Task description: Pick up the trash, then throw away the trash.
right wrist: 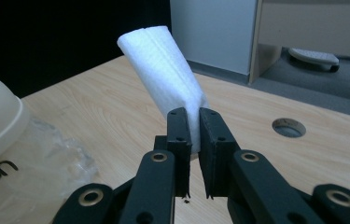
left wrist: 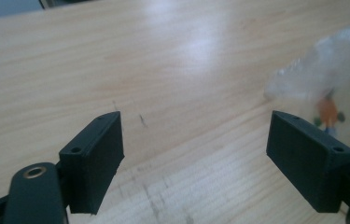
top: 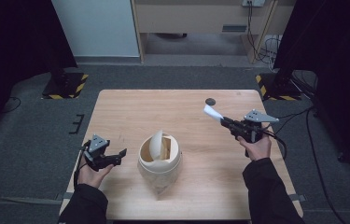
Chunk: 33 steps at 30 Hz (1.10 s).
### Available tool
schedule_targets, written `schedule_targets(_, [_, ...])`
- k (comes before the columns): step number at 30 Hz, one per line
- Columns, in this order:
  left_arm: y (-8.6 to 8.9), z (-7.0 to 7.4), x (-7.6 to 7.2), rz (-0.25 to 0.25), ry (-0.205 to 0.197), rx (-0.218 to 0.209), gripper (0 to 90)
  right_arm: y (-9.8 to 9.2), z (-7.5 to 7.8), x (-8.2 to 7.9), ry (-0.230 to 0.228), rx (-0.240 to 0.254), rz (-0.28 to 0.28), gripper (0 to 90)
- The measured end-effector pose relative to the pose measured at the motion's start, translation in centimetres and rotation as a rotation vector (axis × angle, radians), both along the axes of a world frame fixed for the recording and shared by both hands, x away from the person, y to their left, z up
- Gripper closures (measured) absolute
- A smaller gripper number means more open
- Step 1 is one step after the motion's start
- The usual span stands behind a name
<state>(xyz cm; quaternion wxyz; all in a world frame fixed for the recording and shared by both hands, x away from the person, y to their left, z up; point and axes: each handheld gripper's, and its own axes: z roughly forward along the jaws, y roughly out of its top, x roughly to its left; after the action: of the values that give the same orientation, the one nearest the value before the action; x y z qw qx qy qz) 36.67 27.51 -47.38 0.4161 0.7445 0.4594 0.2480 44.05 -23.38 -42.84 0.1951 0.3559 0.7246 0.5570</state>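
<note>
Two black letters, seemingly "UN", show at the lower left of the right gripper view on the cream round plastic bin [top: 159, 161], the rest cut off. The right gripper [right wrist: 194, 126], right of centre in the high view, is clamped on a folded white paper tissue [right wrist: 163, 70] rising up-left from its jaws. The left gripper [left wrist: 196, 154] holds its jaws wide apart over the bare light wooden table [top: 126, 112], the bin's clear plastic liner [left wrist: 322, 70] at upper right.

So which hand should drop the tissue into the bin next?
Probably the right. Its tongs are already shut on the tissue, held above the table to the bin's right. The left tongs are open, holding nothing, beside the bin's other side.
</note>
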Motion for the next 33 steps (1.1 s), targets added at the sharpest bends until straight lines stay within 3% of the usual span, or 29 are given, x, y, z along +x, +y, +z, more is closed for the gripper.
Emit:
schedule_targets(4, [0.3, 1.4, -0.3, 0.023, -0.055, -0.052, 18.4, 0.5, 0.8, -0.3, -0.022, 0.015, 0.016, 83.1])
schedule_targets(6, [0.3, 1.7, -0.4, 0.03, -0.063, -0.063, 18.7, 0.7, 1.1, -0.4, -0.032, 0.021, 0.023, 83.2])
schedule_targets(7, [0.4, 2.3, -0.6, 0.043, -0.086, -0.101, 19.3, 1.0, 1.6, -0.6, -0.045, 0.035, 0.03, 83.2])
schedule_targets(8, [0.4, 2.3, -0.6, 0.043, -0.086, -0.101, 20.0, 1.0, 1.6, -0.6, -0.045, 0.035, 0.03, 83.2])
schedule_targets(9, [0.4, 3.2, -0.8, 0.053, -0.115, -0.123, 20.4, 1.1, 2.1, -0.8, -0.059, 0.039, 0.037, 83.2])
schedule_targets(12, [0.3, 4.1, -1.1, 0.058, -0.147, -0.144, 21.1, 1.3, 2.5, -1.0, -0.069, 0.052, 0.043, 83.1])
schedule_targets(15, [-0.1, 5.8, -1.6, 0.059, -0.193, -0.192, 21.5, 1.7, 3.3, -1.5, -0.093, 0.07, 0.058, 83.1])
schedule_targets(17, [-0.2, 6.1, -1.6, 0.057, -0.2, -0.204, 21.6, 1.9, 3.5, -1.6, -0.099, 0.07, 0.065, 83.1])
schedule_targets(21, [-1.3, 7.8, -1.8, 0.03, -0.227, -0.259, 22.8, 2.6, 4.2, -2.0, -0.115, 0.096, 0.092, 83.1])
schedule_targets(27, [-3.1, 9.8, -1.8, -0.023, -0.261, -0.301, 23.6, 3.4, 4.5, -2.3, -0.129, 0.099, 0.112, 83.1])
schedule_targets(33, [-4.8, 11.3, -1.8, -0.065, -0.283, -0.298, 24.9, 3.7, 5.0, -2.5, -0.138, 0.123, 0.126, 83.0])
